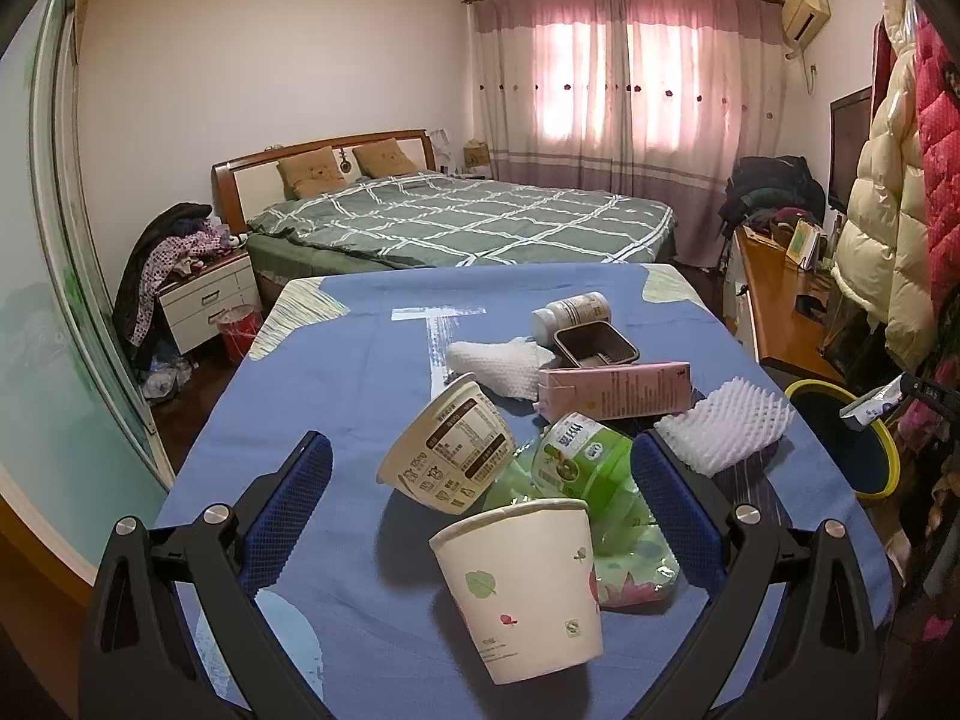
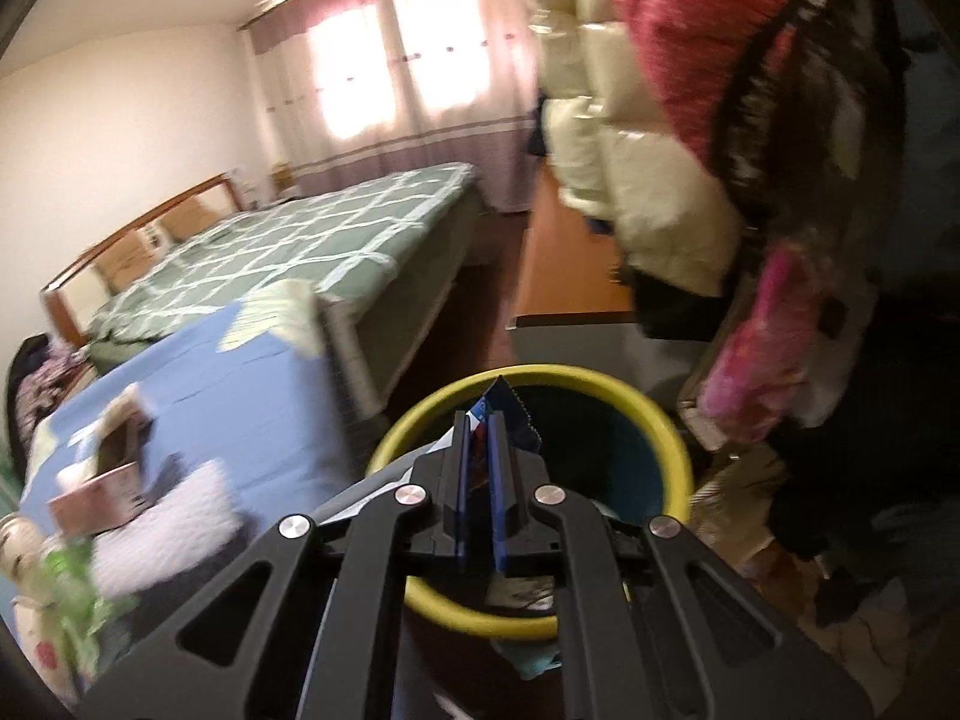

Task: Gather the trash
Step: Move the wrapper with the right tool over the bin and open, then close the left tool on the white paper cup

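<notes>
My left gripper (image 1: 480, 468) is open above a blue-clothed table (image 1: 336, 396), with a floral paper cup (image 1: 522, 582), a tipped cream tub (image 1: 447, 450) and a green bottle (image 1: 576, 456) between its fingers, none of them held. Behind lie a pink carton (image 1: 618, 390), white foam netting (image 1: 726, 426), a white cloth (image 1: 498, 363), a brown tray (image 1: 594, 345) and a white bottle (image 1: 573, 312). My right gripper (image 2: 480, 420) is shut on a blue wrapper (image 2: 510, 414) over the yellow-rimmed bin (image 2: 672, 450). The bin (image 1: 882, 450) and the wrapper (image 1: 870, 405) also show in the left wrist view.
A bed (image 1: 456, 216) with a green checked cover stands beyond the table. A nightstand (image 1: 204, 300) with clothes and a red bin (image 1: 237, 333) stand at the left. Hanging coats (image 1: 882, 204) and a wooden desk (image 1: 780, 300) are at the right, close to the yellow-rimmed bin.
</notes>
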`<state>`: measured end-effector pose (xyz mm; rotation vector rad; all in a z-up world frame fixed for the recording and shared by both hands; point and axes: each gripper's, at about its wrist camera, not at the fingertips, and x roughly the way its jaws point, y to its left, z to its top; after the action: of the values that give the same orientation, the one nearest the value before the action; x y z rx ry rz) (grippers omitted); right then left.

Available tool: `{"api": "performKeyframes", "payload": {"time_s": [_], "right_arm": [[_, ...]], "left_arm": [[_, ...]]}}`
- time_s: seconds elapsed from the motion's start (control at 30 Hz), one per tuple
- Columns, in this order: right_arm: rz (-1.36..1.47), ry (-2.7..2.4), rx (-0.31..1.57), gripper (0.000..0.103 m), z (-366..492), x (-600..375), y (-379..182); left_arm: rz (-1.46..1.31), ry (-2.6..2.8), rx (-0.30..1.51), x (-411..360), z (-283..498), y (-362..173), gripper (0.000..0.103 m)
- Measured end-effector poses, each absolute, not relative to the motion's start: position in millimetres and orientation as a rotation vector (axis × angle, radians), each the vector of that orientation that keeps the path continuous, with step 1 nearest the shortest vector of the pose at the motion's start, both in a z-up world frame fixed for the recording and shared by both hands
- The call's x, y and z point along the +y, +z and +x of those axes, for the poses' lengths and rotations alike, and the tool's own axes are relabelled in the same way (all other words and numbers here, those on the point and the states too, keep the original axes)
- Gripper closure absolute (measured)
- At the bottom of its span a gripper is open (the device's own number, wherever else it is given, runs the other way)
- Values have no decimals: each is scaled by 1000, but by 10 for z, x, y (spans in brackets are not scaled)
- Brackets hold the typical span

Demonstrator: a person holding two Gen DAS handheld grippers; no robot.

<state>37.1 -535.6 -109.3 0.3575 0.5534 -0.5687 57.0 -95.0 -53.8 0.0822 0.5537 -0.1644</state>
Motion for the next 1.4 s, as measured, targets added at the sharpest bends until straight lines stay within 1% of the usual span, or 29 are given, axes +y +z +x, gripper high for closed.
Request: {"api": "performKeyframes", "payload": {"time_s": [0.3, 0.37, 0.43, 0.6, 0.73, 1.23, 1.4], "right_arm": [[365, -650, 614, 95, 505, -5580, -1390], [368, -654, 622, 93, 524, -5584, -1425], [369, -654, 622, 88, 520, -5591, -1440], [370, -634, 618, 86, 486, -5526, -1420], [370, -609, 613, 81, 466, -5440, -1398], [364, -550, 609, 80, 474, -5261, -1348], [365, -541, 616, 80, 489, -5238, -1358]], "left_arm": [[102, -167, 570, -1045, 596, -593, 5], [103, -165, 572, -1053, 598, -598, 5], [104, -164, 573, -1059, 606, -601, 5], [105, -164, 574, -1054, 609, -599, 5], [116, -152, 584, -1034, 591, -636, 5], [101, -182, 773, -1038, 549, -1159, 5], [72, -197, 809, -1010, 609, -1224, 5]]}}
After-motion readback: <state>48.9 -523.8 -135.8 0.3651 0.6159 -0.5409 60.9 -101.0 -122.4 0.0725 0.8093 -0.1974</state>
